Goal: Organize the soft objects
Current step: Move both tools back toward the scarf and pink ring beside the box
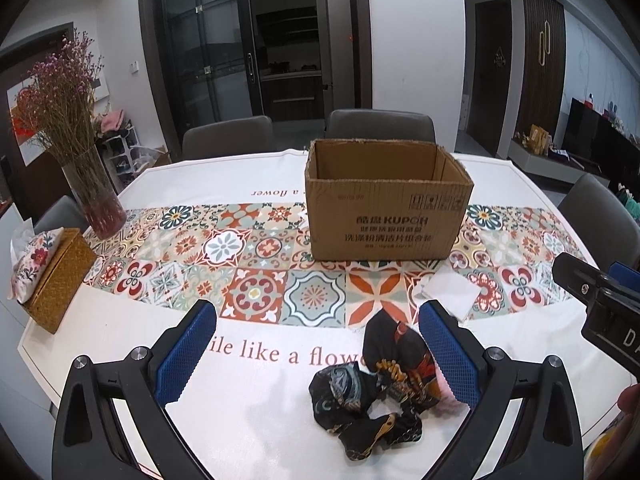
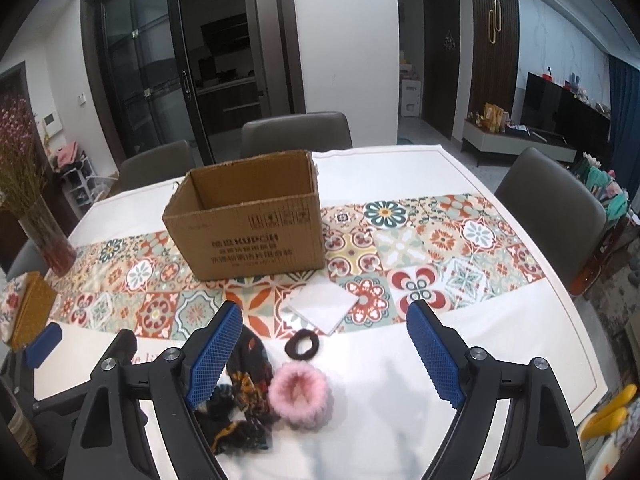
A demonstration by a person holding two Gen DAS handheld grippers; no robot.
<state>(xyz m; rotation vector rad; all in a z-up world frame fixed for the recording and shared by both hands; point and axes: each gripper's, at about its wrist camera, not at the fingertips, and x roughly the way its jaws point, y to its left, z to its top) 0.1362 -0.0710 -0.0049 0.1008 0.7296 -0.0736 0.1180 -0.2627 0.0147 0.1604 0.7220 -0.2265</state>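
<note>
The cardboard box (image 1: 386, 208) is showing matt brown corrugated board, its top edges ragged and fuzzy. The tablecloth (image 1: 260, 400) is looking like smooth, matt white cloth with a printed tile band. The black patterned scarf (image 1: 372, 388) is lying crumpled — thin fabric with a slight sheen. The pink scrunchie (image 2: 298, 394) is looking fluffy and plush, the dark hair tie (image 2: 302, 343) fuzzy and matt. The white square (image 2: 324, 304) is reading as flat, paper-like tissue. The left gripper (image 1: 316, 356) and the right gripper (image 2: 326, 354) are showing matt black plastic arms, shiny metal bolts and blue pads (image 2: 212, 360) with a rough, gridded rubbery texture. The vase (image 1: 98, 200) is gleaming as clear glass — the tissue box (image 1: 56, 276) is showing woven straw.
</note>
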